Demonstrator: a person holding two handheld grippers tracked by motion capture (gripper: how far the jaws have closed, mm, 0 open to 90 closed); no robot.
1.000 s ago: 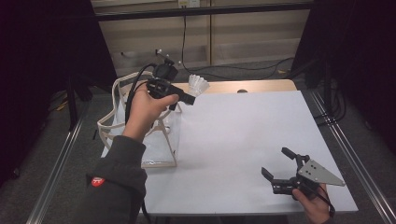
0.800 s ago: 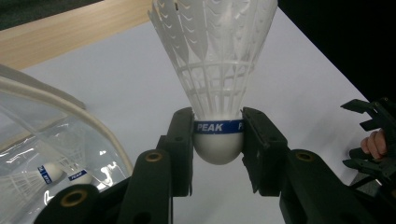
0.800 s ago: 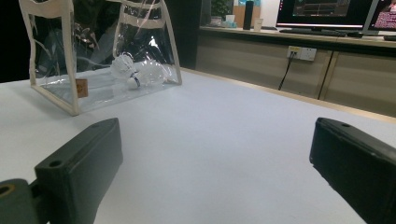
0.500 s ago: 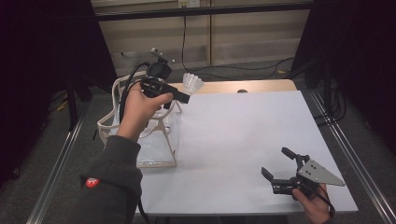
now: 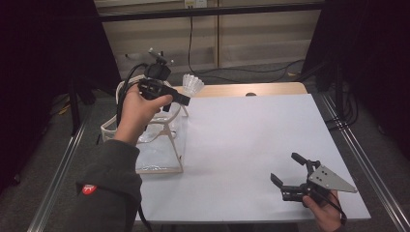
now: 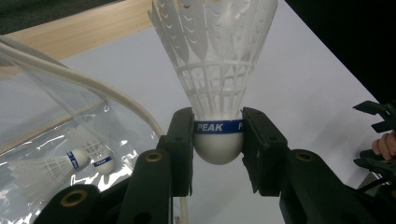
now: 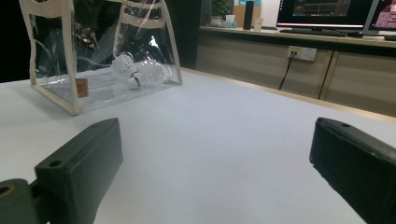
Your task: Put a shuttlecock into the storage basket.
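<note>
The left gripper (image 6: pixel 218 154) is clamped on the rounded cork base of a white shuttlecock (image 6: pixel 217 70), held up above the clear bag (image 5: pixel 159 145) at the desk's (image 5: pixel 251 145) left edge. It looks feather-light, and its thin skirt should crush easily, so the firm cork seems the safest hold. The right gripper (image 5: pixel 291 174) rests wide open and empty near the desk's front right corner.

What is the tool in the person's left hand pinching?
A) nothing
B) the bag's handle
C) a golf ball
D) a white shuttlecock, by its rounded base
D: in the left gripper view the left tool has both jaws pressed on the blue-banded base of a white shuttlecock, whose feathers point away from the tool.
</note>
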